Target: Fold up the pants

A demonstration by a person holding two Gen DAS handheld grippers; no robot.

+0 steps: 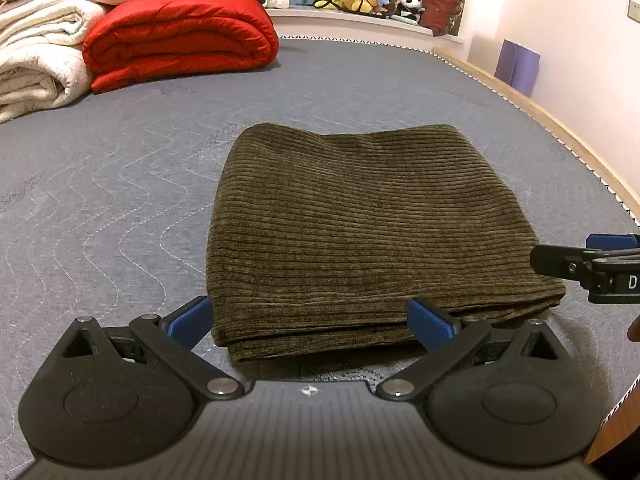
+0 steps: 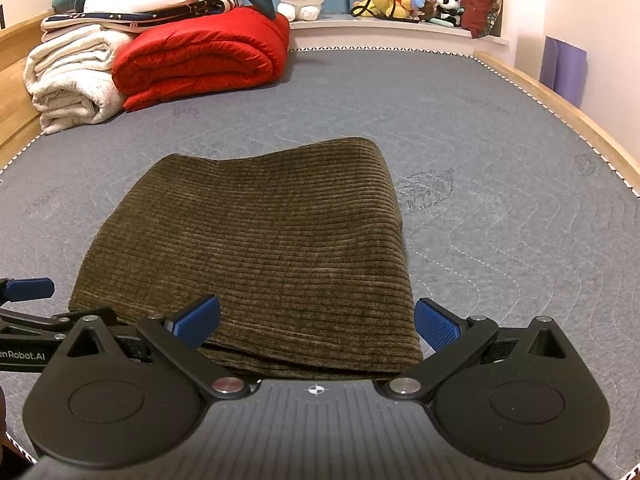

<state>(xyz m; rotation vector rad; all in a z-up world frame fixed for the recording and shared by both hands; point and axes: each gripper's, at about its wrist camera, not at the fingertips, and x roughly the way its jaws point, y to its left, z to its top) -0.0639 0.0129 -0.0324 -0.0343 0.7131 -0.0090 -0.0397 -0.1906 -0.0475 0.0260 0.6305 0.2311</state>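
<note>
Pants folded, final check

Pants (image 1: 360,232) lie as a compact stack on the mattress (image 1: 120,184); left gripper (image 1: 312,320) and right gripper (image 2: 318,322) hover at its near edge, fingers apart, holding nothing. Next likely only smoothing or withdrawing.

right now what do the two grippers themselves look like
Both the left gripper and right gripper are matte black, with ribbed bodies, round pivot housings, silver rivets, a small white crosshair mark and textured blue finger pads.
</note>
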